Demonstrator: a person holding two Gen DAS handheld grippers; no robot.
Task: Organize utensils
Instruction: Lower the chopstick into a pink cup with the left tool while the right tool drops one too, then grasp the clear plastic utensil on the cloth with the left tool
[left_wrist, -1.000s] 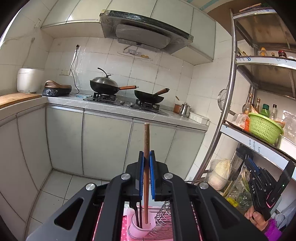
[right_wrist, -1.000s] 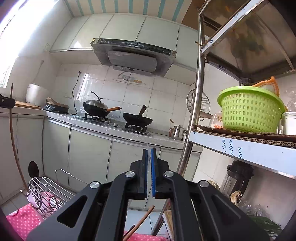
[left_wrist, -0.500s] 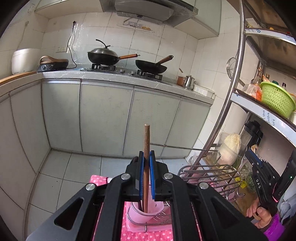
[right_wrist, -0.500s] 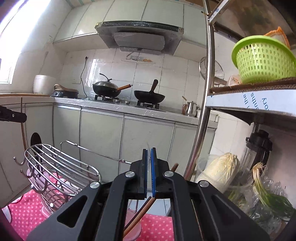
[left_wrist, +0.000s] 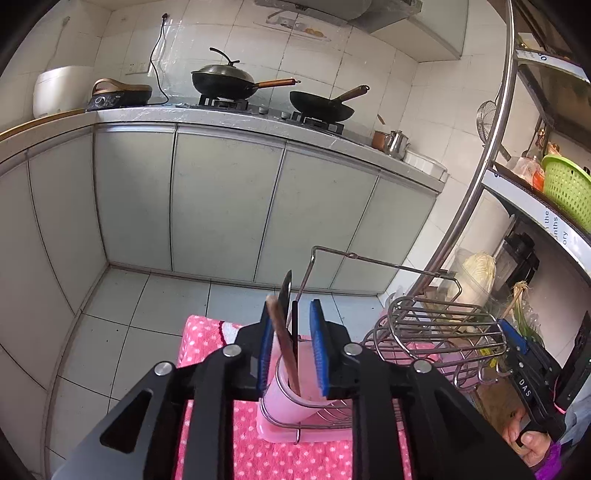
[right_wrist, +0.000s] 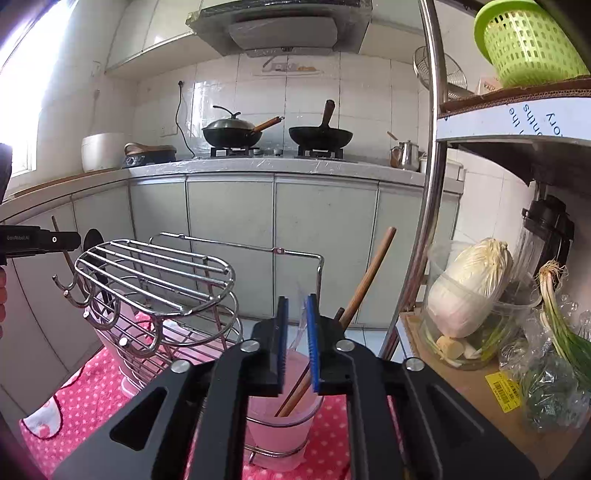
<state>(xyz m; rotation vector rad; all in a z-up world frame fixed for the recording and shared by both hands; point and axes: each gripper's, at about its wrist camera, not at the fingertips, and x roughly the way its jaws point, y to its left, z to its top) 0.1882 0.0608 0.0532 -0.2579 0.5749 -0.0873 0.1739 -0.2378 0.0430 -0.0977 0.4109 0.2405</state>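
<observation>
Currently the step in hand is depositing a utensil into a holder. In the left wrist view, the left tool (left_wrist: 291, 347) sits at lower centre with its blue pads apart; a wooden-handled utensil (left_wrist: 282, 339) leans free between them, its lower end inside the pink cup (left_wrist: 284, 402), which a wire ring holds on the pink base. A black utensil (left_wrist: 286, 295) stands in the same cup. Judged from this, the utensil is released and the left tool needs only a straight withdrawal that clears both handles. In the right wrist view, the right tool (right_wrist: 297, 339) holds its pads slightly apart, gripping nothing, directly above a second pink cup (right_wrist: 280, 424) that contains chopsticks (right_wrist: 295, 395) and a long wooden handle (right_wrist: 369, 277) leaning toward the upper right. The wire rack (right_wrist: 155, 277) stands at left on the pink dotted cloth (right_wrist: 85, 398). The next move probably calls for fetching another loose utensil; none is visible.
</observation>
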